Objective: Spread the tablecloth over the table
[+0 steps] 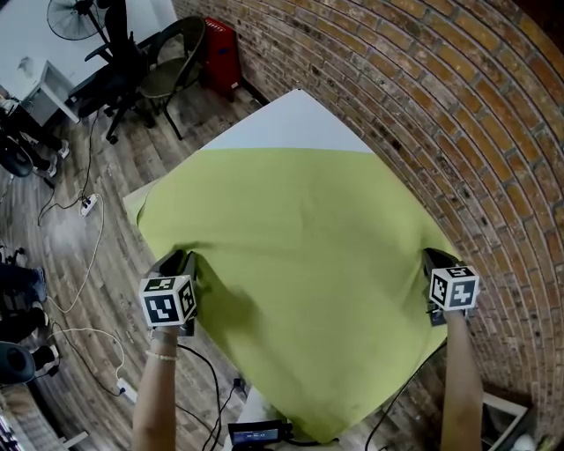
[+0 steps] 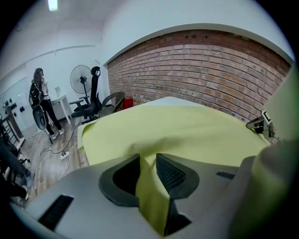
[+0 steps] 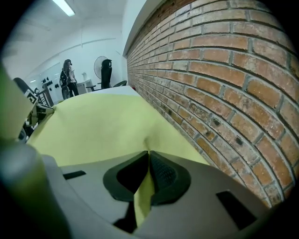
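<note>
Overall: from above, a lime-green tablecloth (image 1: 300,238) covers most of a white worktop (image 1: 291,123) that sits cornerwise in the frame like a diamond.
Tablecloth: thin, matte fabric, mostly flat and smooth. Its straight far edge leaves a bare white triangle of worktop at the upper centre, and its near corner reaches the bottom centre.
Left claw (image 1: 179,260): lower left, grey plastic with dark ribbed pads. It is clenched on a folded strip of the tablecloth at the cloth's left edge, and soft creases fan from it into the fabric.
Right claw (image 1: 432,257): lower right, the same build. Its pads are pressed together on a thin pinch of the tablecloth at the cloth's right edge, close beside the brick wall (image 1: 441,97).
Marker cubes (image 1: 167,299): one white cube on each claw, its faces printed with black square patterns.
Brick wall: rough red-brown bricks with pale mortar lines, filling the upper right.
Floor (image 1: 53,238): worn wooden planks crossed by loose cables, at the left.
Upper left: a black office chair (image 1: 167,62) and a round standing fan (image 1: 75,18).
</note>
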The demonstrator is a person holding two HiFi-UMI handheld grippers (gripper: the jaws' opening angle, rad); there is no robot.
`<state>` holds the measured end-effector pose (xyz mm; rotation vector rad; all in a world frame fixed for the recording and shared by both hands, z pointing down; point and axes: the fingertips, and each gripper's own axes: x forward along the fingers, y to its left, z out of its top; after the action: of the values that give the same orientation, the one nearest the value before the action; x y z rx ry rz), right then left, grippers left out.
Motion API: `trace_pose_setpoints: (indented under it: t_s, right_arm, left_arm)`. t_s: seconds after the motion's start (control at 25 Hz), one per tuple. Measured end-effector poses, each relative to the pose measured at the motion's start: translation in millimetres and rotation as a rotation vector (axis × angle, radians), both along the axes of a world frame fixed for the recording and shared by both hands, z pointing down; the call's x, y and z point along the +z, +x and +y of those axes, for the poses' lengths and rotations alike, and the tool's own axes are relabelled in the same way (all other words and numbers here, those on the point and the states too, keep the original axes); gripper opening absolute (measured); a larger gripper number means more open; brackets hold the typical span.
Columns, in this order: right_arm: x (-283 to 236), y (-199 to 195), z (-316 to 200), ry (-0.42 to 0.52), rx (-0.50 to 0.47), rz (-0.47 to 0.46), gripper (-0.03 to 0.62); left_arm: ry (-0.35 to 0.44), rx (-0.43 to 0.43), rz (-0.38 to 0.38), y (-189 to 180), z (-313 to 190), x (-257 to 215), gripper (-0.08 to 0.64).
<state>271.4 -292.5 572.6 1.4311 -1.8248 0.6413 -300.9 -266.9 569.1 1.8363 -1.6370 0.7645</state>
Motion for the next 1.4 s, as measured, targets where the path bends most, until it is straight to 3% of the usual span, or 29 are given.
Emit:
trace_pose_setpoints:
  t_s: [1.4]
  right_arm:
    - [0,-38,-106,-0.001,-0.085,0.027,0.034]
  left_arm:
    - [-0.010,0.000,-0.017,-23,-73,-1,0.110]
